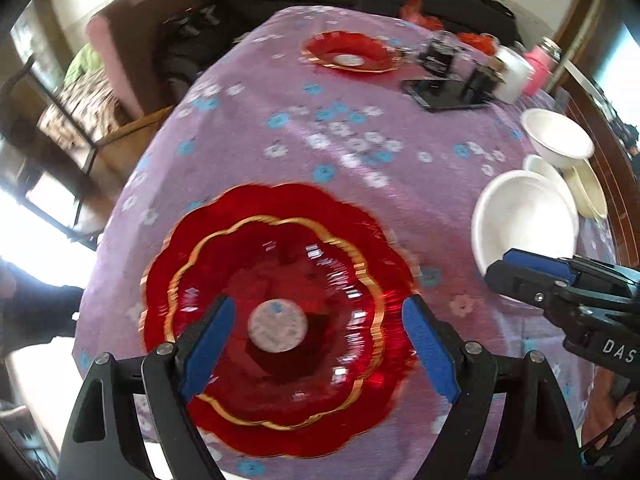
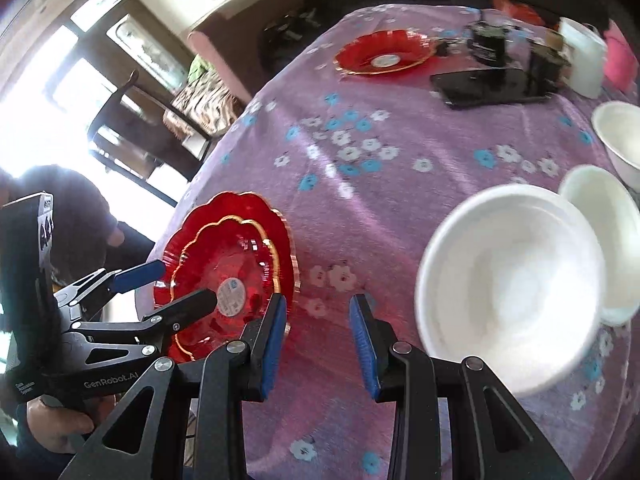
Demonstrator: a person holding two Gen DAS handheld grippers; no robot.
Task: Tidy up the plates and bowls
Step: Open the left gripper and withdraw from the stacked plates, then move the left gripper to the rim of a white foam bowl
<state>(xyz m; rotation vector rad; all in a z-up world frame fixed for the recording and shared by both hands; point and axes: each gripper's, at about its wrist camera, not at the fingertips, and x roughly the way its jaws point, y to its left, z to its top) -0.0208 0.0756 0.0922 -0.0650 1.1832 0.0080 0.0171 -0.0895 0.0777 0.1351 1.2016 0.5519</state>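
Plates and bowls lie scattered over my tabletop [image 1: 280,128], which wears a purple cloth with blue and white flowers; its near and right edges run out of both views, and motion blur smears much of the surface. Largest is the stack of red scalloped plates [image 1: 276,312] at the near left corner, a smaller gold-rimmed one nested in a wider one; how many lie in the stack I cannot tell, and nothing sits in the top plate but a round sticker at its centre. My left claw [image 1: 318,336] hangs above that stack with its blue pads spread wide and nothing between them. To the right stands a big white bowl [image 2: 508,300], empty, its near rim hidden behind my right claw in the left view. Behind it more white bowls [image 2: 612,236] overlap one another, partly cut off by the frame, so their count stays unclear. A lone red plate [image 2: 384,56] rests at the far side, empty too. My right claw [image 2: 320,344] is parted a little over bare cloth between the stack and the big bowl, pinching nothing. Dark and white items [image 1: 472,68] crowd the far right corner, too blurred to name.
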